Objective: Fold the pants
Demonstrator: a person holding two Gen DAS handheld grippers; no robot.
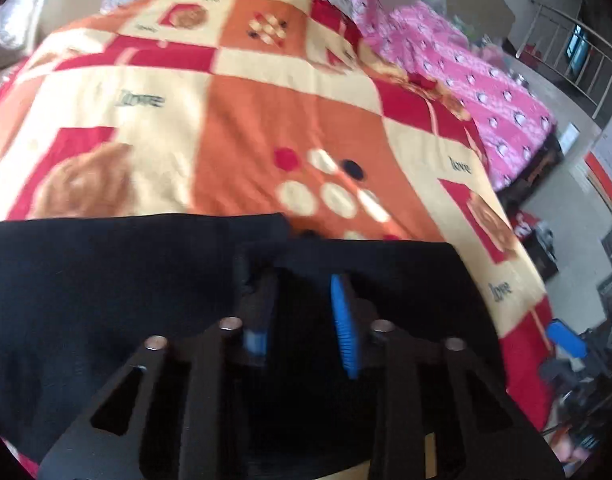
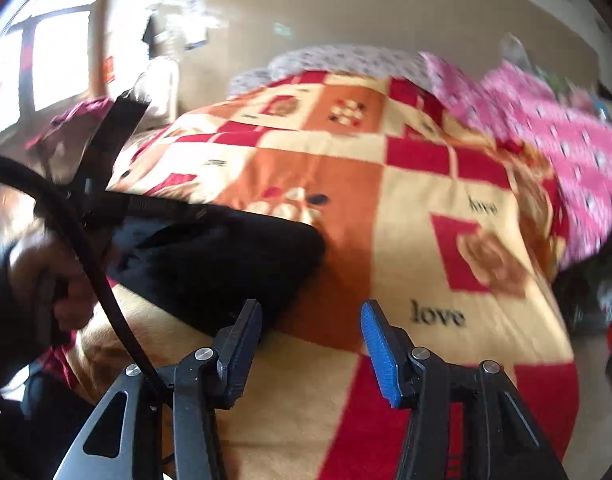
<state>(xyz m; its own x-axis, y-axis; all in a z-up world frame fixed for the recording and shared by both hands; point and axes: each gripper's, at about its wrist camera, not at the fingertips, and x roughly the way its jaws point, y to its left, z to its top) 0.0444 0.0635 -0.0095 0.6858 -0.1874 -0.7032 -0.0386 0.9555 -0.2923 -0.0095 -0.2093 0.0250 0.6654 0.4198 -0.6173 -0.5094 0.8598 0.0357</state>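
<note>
The black pants [image 1: 105, 280] lie folded flat on the near part of a bed covered by a red, orange and cream checked blanket [image 1: 265, 120]. My left gripper [image 1: 301, 280] hovers low over the pants' right half. Its blue pads [image 1: 346, 320] stand a little apart, and no fold shows pinched between them. In the right wrist view the pants [image 2: 225, 248] are a dark heap to the left. My right gripper [image 2: 312, 306] is open over bare blanket [image 2: 426, 168] just right of them, with nothing between its fingers. A hand [image 2: 57, 280] holds the left gripper at the far left.
A pink patterned cloth [image 1: 486, 80] lies along the bed's right side [image 2: 546, 140]. A black cable [image 2: 97, 280] arcs across the left of the right wrist view. Past the bed's right edge are floor, a blue seat [image 1: 566, 338] and a metal railing [image 1: 578, 60].
</note>
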